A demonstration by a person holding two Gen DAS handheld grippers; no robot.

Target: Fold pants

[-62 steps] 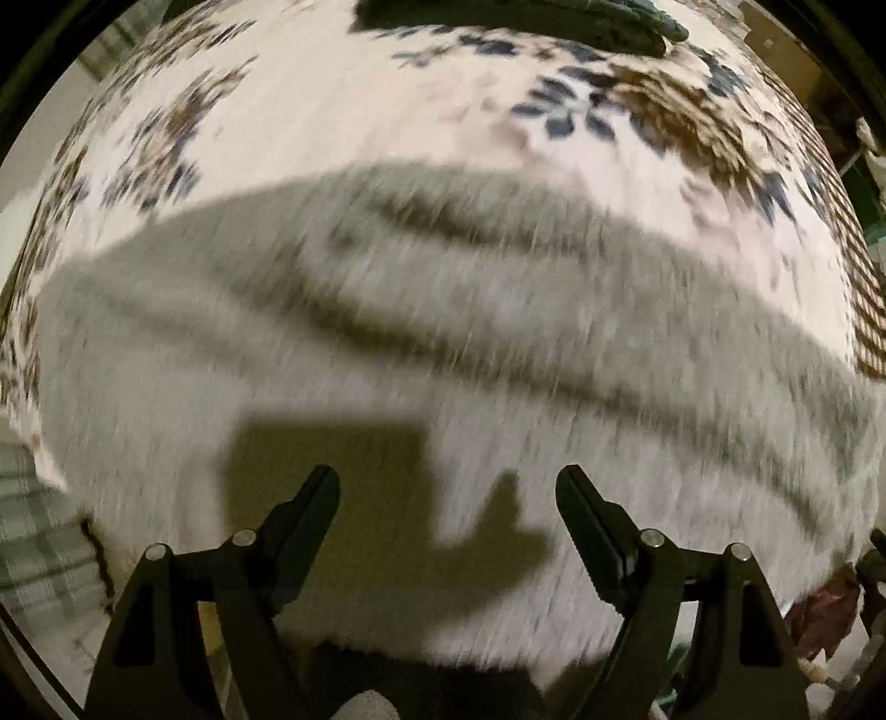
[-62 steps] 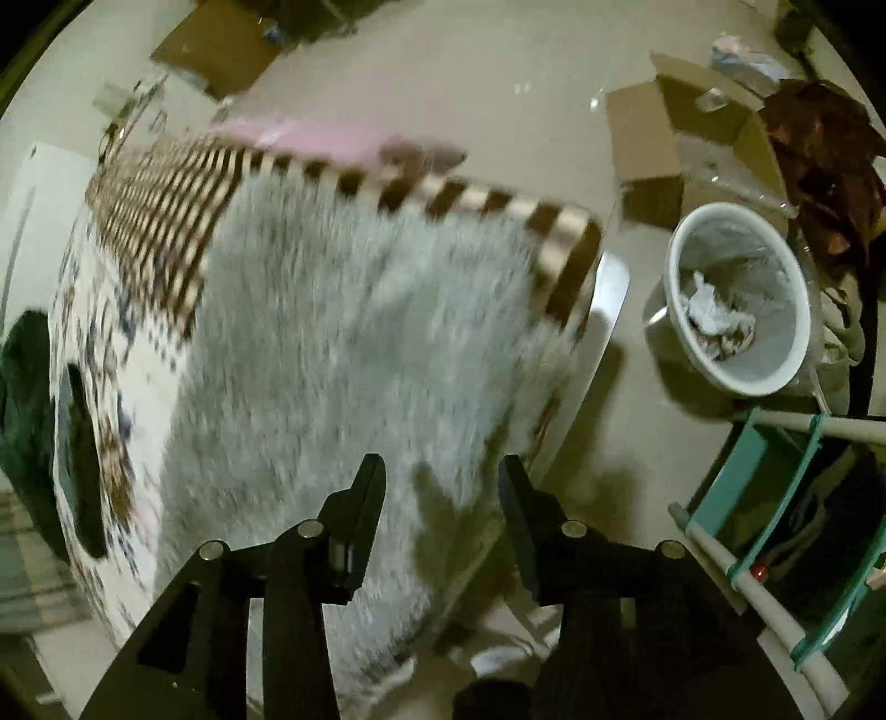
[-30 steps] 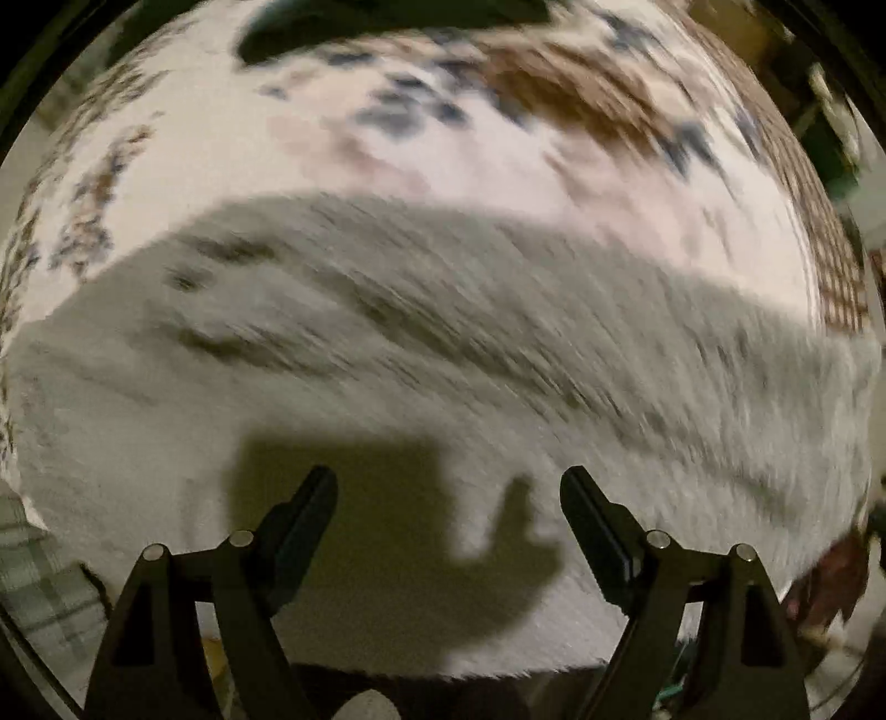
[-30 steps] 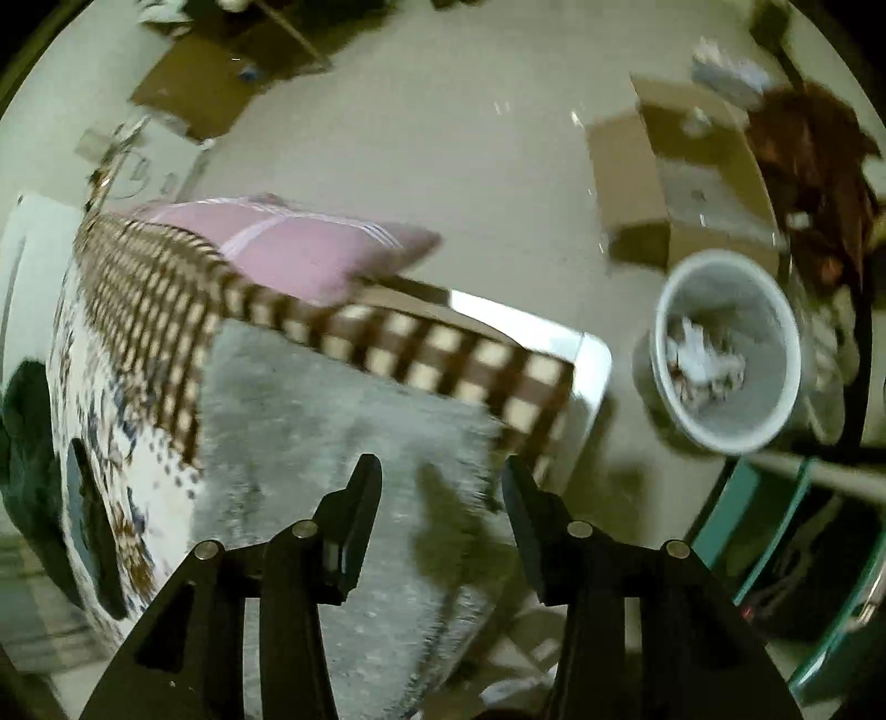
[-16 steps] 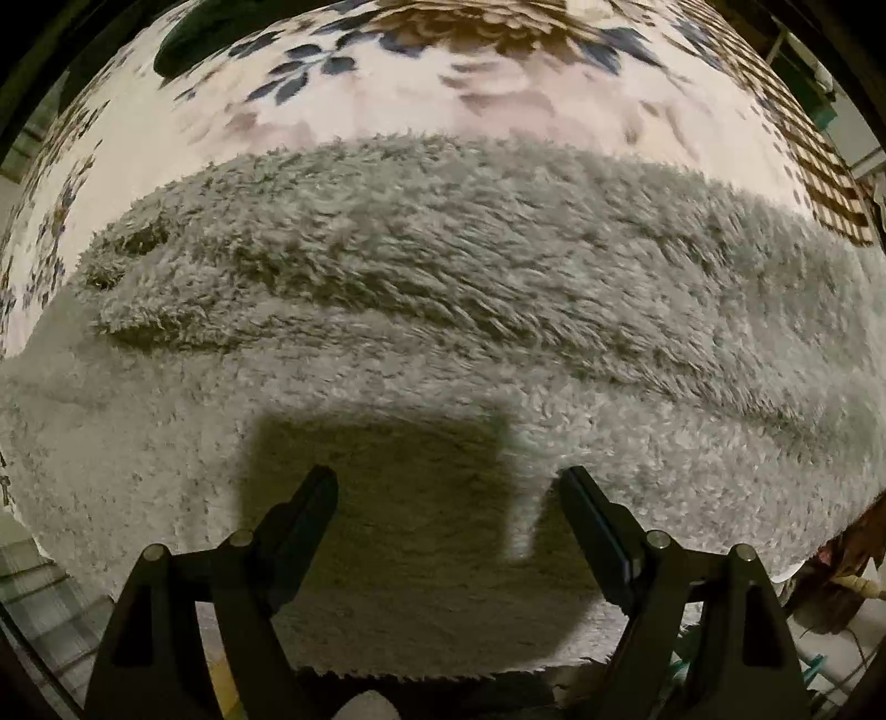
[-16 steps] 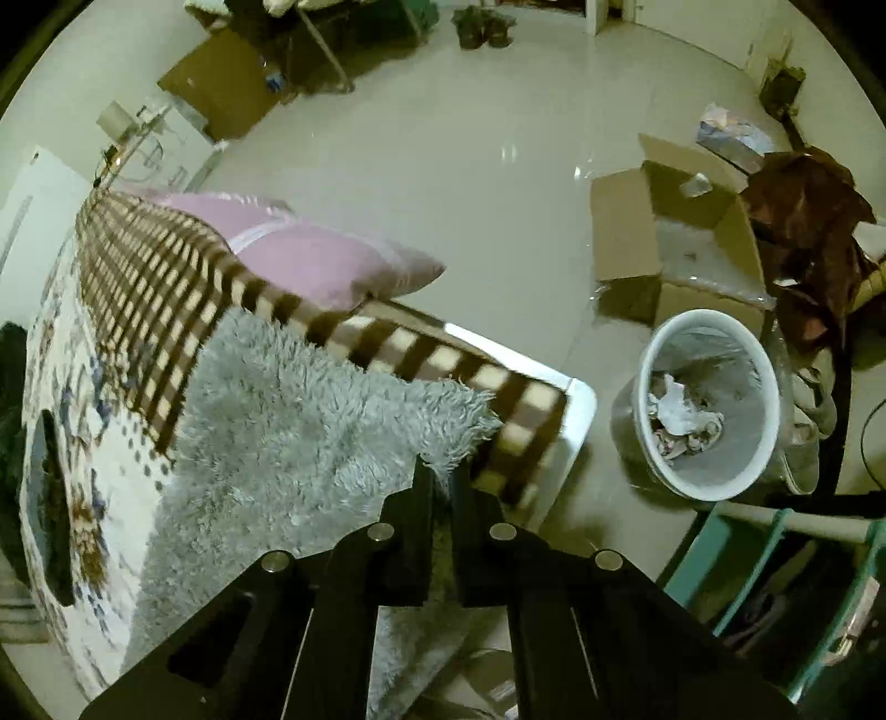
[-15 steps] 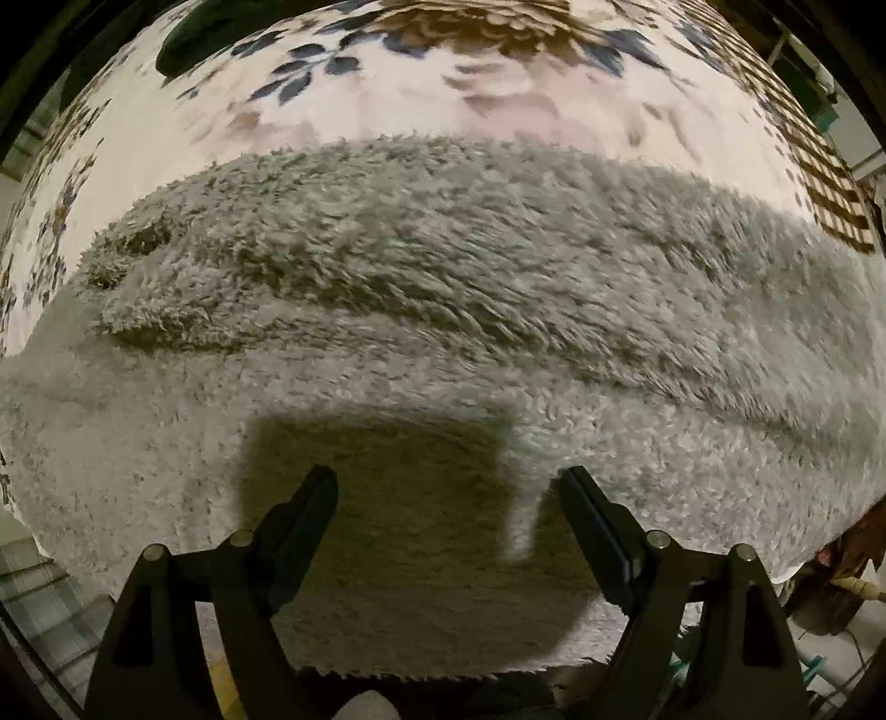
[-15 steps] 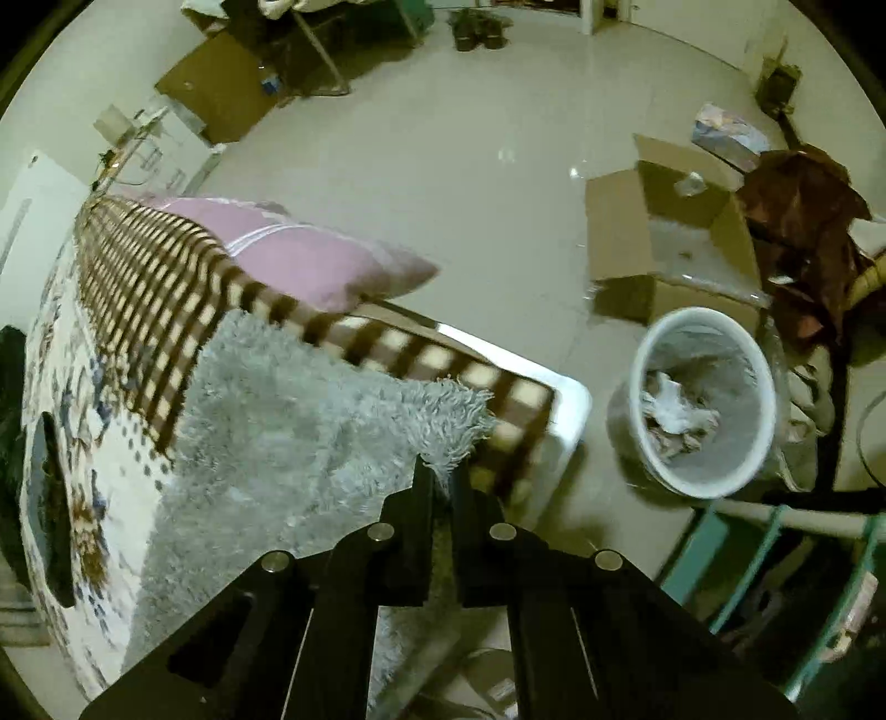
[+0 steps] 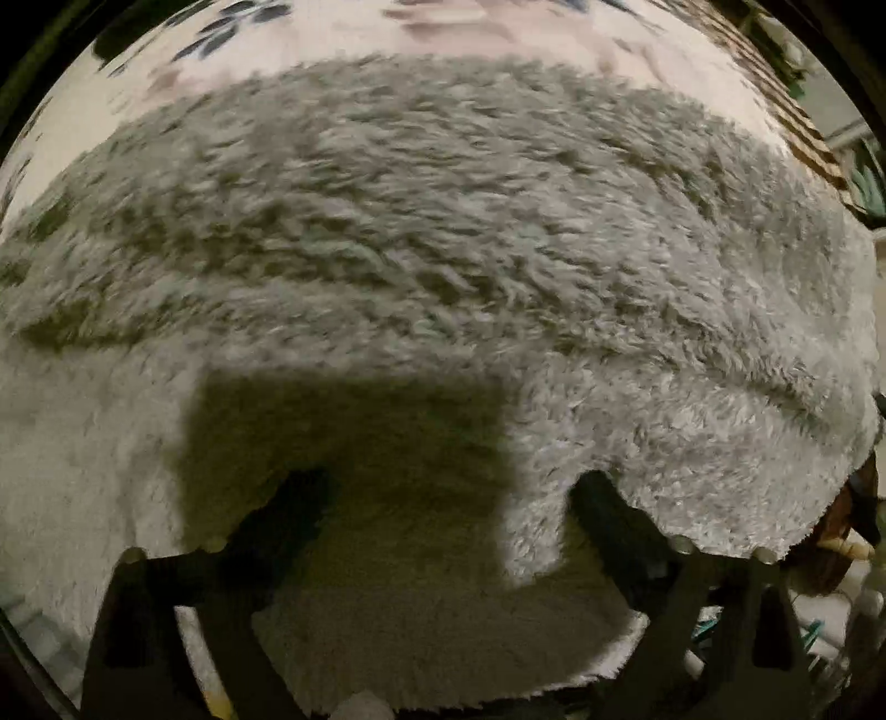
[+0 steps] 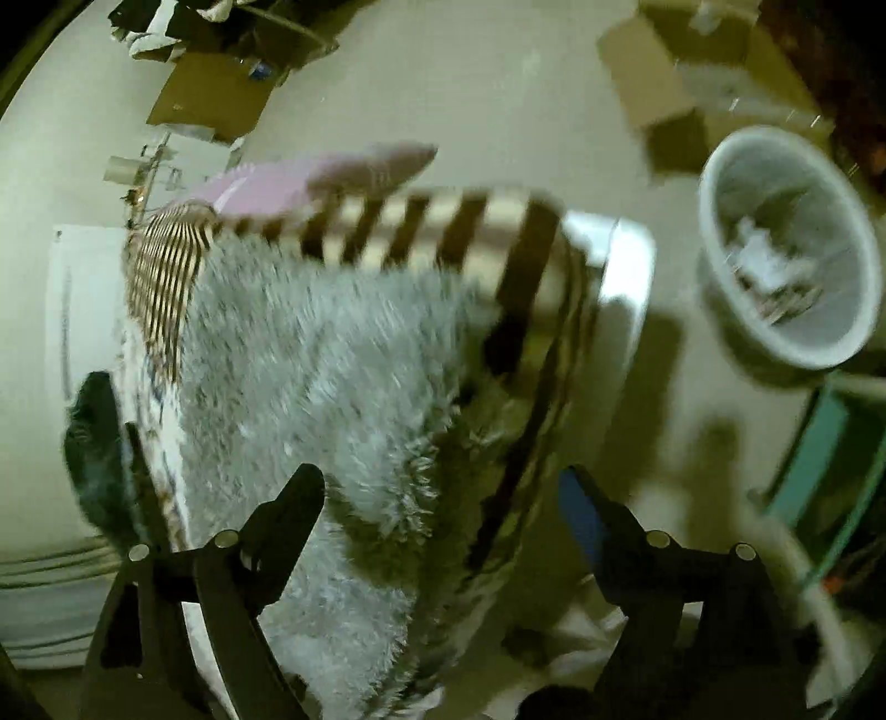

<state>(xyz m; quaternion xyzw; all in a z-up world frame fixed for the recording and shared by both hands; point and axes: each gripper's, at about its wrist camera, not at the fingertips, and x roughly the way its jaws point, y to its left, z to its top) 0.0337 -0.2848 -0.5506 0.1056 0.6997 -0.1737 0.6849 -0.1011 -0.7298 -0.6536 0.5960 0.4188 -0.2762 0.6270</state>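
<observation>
The fluffy grey pants (image 9: pixel 443 249) lie spread across the bed and fill most of the left wrist view. My left gripper (image 9: pixel 443 498) is open, low over the cloth near its front edge, its fingers apart and holding nothing. In the right wrist view the same pants (image 10: pixel 310 376) drape over the bed's corner, one end hanging down. My right gripper (image 10: pixel 443 493) is open wide just above that hanging end, empty.
The floral bedspread (image 9: pixel 498 33) shows beyond the pants. A brown checked blanket (image 10: pixel 415 227) and a pink pillow (image 10: pixel 310 177) lie at the bed's end. On the floor stand a white waste bin (image 10: pixel 786 249), cardboard boxes (image 10: pixel 681 72) and a teal rack (image 10: pixel 819 454).
My right gripper was shut on the pants' edge half a second ago and is now open wide, with the edge let go. My left gripper has moved closer to the cloth, still open.
</observation>
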